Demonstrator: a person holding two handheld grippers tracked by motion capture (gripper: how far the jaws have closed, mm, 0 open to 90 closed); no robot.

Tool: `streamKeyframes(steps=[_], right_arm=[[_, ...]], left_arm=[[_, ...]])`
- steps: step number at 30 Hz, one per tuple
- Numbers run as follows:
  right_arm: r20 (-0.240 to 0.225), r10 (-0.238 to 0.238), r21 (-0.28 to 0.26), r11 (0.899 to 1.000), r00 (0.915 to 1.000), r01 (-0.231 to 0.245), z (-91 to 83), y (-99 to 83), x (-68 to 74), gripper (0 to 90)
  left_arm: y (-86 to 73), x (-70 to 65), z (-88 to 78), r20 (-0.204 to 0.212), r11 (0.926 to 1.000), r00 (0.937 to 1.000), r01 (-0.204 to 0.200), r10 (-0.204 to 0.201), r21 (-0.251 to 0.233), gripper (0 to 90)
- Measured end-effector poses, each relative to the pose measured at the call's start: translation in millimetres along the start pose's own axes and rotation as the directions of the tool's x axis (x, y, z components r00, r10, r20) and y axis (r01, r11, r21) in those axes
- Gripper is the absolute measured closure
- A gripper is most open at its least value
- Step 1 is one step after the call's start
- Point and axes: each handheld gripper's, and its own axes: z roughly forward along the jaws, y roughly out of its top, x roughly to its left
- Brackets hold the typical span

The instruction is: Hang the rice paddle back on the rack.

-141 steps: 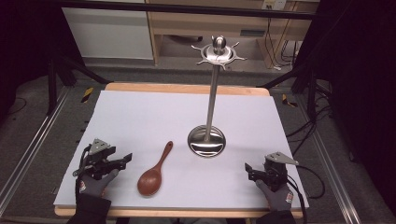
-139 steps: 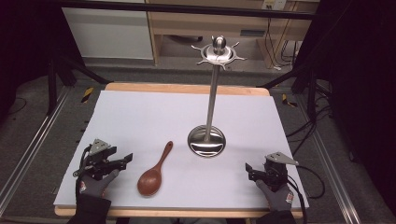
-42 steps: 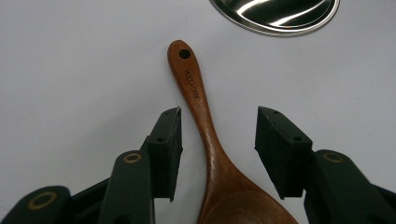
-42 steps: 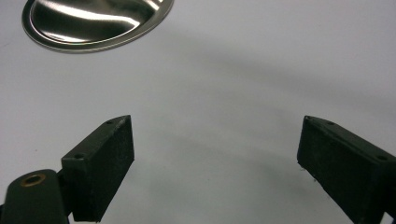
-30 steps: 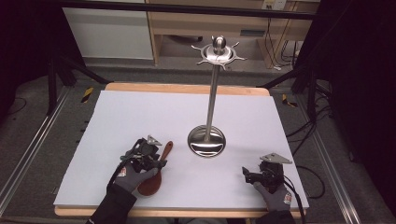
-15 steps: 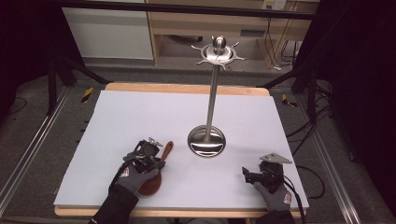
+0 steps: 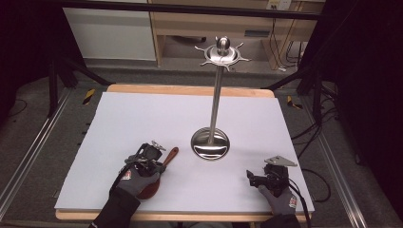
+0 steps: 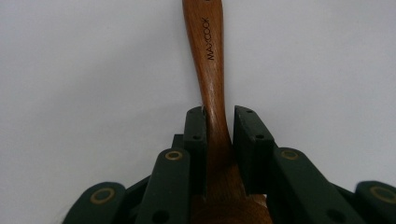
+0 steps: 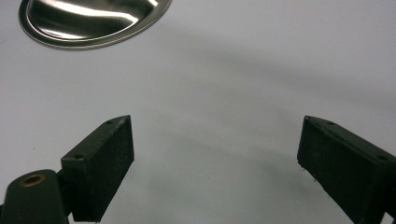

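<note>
Since the earliest frames, the left gripper (image 7: pixel 151 159) has moved from the table's left edge onto the wooden spoon (image 7: pixel 164 164), and its jaws have just been closing; they now clamp the spoon's neck between them. The spoon, dark glossy brown with "MAXCOOK" printed on its handle, lies on the white table (image 7: pixel 142 118) near the metal stand (image 7: pixel 210 142). The right gripper (image 7: pixel 256 179) rests with its jaws wide apart.

The left claw (image 8: pixel 218 135) lies low at the near left, its jaws having just been closing to a narrow gap. The right claw (image 9: pixel 215 163) rests near right, jaws spread wide.
</note>
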Motion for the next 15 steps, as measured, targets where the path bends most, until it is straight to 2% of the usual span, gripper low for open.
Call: streamKeyframes(steps=[10, 15], right_arm=[[0.002, -0.004, 0.006, 1.0, 1.0, 0.004, 1.0, 0.0, -0.3, 11.2], [0.003, -0.006, 0.006, 1.0, 1.0, 0.006, 0.7, 0.0, -0.6, 11.2]], left_arm=[[4.5, 1.2, -0.7, -0.008, 0.9995, 0.9994, -0.033, 0.033, 0.001, 71.6], [10.4, -0.6, 4.1, -0.023, 0.9979, 0.9987, -0.046, 0.047, 0.045, 72.8]])
